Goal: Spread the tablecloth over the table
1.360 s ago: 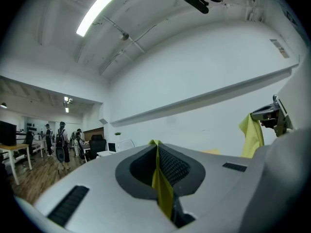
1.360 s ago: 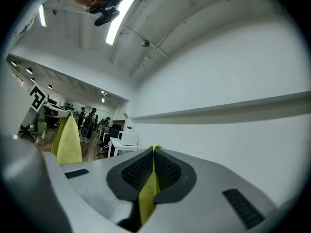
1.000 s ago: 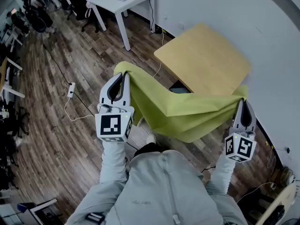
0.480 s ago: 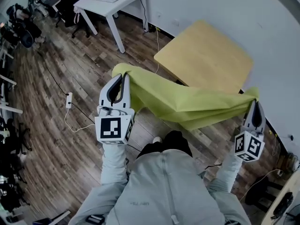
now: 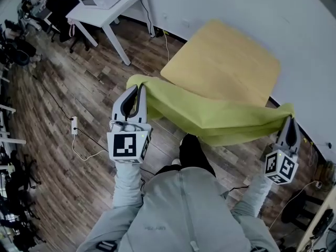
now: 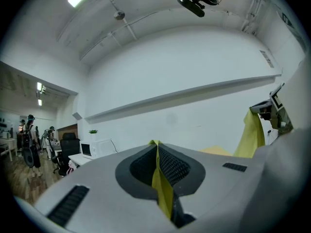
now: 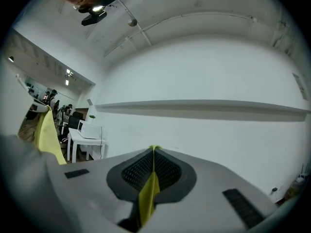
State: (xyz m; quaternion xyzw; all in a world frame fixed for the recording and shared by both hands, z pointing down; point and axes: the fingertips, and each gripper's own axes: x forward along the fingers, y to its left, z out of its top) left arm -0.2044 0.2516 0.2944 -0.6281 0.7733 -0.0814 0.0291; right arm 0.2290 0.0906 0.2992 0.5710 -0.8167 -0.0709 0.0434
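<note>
A yellow-green tablecloth (image 5: 210, 117) hangs stretched in the air between my two grippers, in front of the near edge of a square light-wood table (image 5: 226, 62). My left gripper (image 5: 137, 87) is shut on the cloth's left corner, which shows as a thin yellow strip (image 6: 160, 178) pinched between its pads. My right gripper (image 5: 290, 118) is shut on the right corner, its cloth edge (image 7: 148, 193) clamped the same way. The cloth sags in folds between them and hides part of the table's near edge.
A white wall (image 5: 273, 14) runs behind the wooden table. A white desk (image 5: 105, 9) with a microwave stands at the back left, with office chairs (image 5: 21, 51) further left. A power strip and cable (image 5: 74, 126) lie on the wood floor.
Both grippers have moved apart and toward the table, pulling the cloth out wider and flatter. The right gripper has swung out to the right past the table's corner.
</note>
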